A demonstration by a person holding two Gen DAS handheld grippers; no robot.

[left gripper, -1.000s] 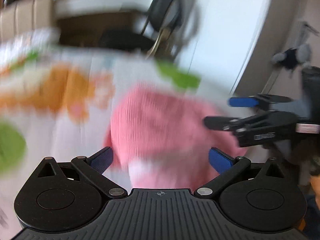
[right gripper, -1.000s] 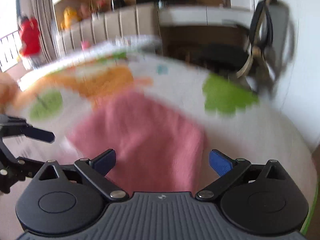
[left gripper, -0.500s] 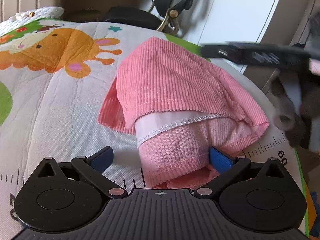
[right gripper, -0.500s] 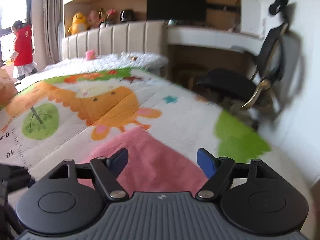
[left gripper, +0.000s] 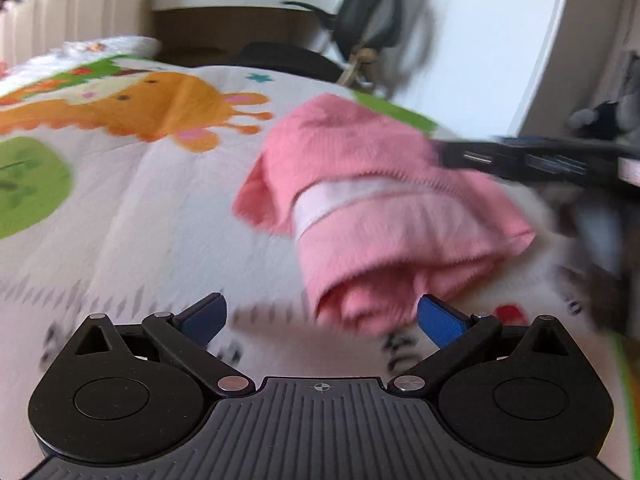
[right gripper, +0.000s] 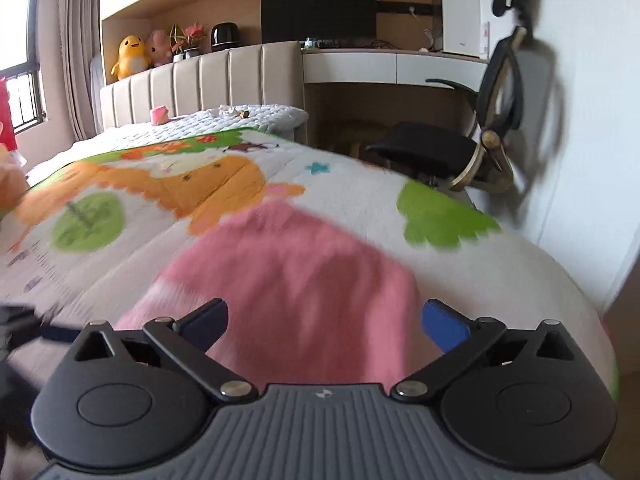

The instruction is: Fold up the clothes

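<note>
Two spread-fingered grippers flank the folded pink garment [left gripper: 384,208], left gripper [left gripper: 320,316] nearest.

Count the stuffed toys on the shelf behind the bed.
2: a yellow toy at the shelf's left end and a pink toy right beside it, partly hidden. Others may sit out of view.

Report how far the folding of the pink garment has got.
Done: the pink garment lies on the cartoon quilt already folded over itself into a compact bundle, with a white inner band showing. In hand: nothing; the left tongs and right tongs are both open, the right hovering over the bundle. Left: probably only tidying the loose flap on its left side; blur hides finer detail.
</note>
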